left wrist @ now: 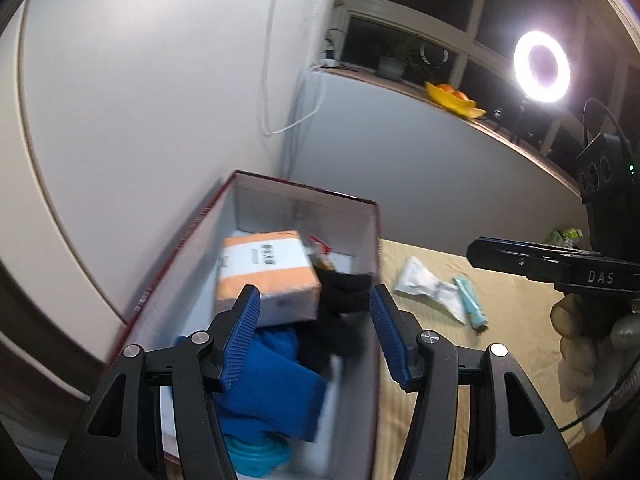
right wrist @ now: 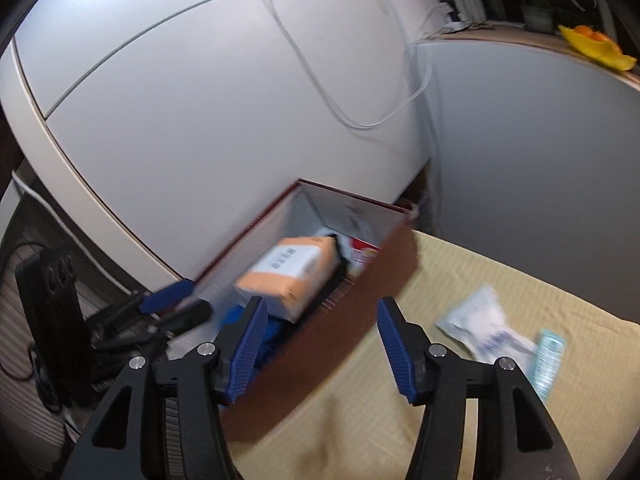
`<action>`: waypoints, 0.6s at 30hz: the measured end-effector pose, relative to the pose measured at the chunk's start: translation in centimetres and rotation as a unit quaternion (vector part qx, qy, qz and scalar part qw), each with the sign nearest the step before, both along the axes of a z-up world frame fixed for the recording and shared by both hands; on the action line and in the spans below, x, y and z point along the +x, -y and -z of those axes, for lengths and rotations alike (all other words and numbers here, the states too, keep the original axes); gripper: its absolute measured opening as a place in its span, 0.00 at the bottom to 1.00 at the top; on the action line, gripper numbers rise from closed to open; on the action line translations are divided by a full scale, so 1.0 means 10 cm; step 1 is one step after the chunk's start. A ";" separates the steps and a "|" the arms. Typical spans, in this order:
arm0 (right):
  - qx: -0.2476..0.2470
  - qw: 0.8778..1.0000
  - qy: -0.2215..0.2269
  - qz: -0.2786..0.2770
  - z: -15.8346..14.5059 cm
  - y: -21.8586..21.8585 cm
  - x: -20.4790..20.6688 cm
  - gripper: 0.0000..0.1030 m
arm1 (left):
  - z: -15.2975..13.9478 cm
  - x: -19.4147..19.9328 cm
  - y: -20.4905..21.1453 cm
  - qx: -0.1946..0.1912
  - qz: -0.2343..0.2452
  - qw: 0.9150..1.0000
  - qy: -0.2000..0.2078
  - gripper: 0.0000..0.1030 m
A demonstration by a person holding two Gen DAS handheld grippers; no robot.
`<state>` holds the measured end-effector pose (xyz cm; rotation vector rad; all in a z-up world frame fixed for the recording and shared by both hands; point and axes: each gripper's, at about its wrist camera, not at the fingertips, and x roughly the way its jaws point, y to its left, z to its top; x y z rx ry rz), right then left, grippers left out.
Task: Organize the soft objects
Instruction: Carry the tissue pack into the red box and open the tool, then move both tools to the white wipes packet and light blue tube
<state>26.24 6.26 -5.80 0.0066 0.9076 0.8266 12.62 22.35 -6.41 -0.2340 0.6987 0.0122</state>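
A red cardboard box (left wrist: 168,276) with a white inside stands against the wall. In it lie an orange-and-white tissue pack (left wrist: 266,276), a black cloth (left wrist: 340,320), a blue cloth (left wrist: 276,388) and a teal item (left wrist: 256,456). My left gripper (left wrist: 316,320) is open and empty above the box, just over the black cloth. My right gripper (right wrist: 322,332) is open and empty over the box's near wall (right wrist: 344,328). The tissue pack (right wrist: 292,276) shows in the right wrist view too. A white packet (left wrist: 430,284) and a light-blue tube (left wrist: 472,304) lie on the beige cloth (left wrist: 512,320); the packet (right wrist: 488,328) and tube (right wrist: 548,360) are to the right of my right gripper.
White cabinet panels stand behind the box, with a white cable (left wrist: 276,80) hanging down. A windowsill holds a yellow dish of oranges (left wrist: 454,100), a plant pot and a ring light (left wrist: 542,66). The other gripper's body (left wrist: 600,264) is at the right of the left wrist view.
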 end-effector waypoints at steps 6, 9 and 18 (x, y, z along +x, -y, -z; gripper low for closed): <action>-0.017 0.999 0.012 0.038 0.02 0.64 -0.02 0.56 | -0.02 -0.01 0.38 -0.011 0.043 0.999 0.005 0.55; -0.033 0.998 0.010 0.057 0.08 0.91 0.03 0.58 | -0.02 0.02 0.59 -0.011 0.064 0.998 0.004 0.55; -0.051 0.994 -0.023 0.097 0.35 1.52 0.26 0.58 | 0.24 0.24 1.23 -0.018 0.106 0.993 -0.036 0.55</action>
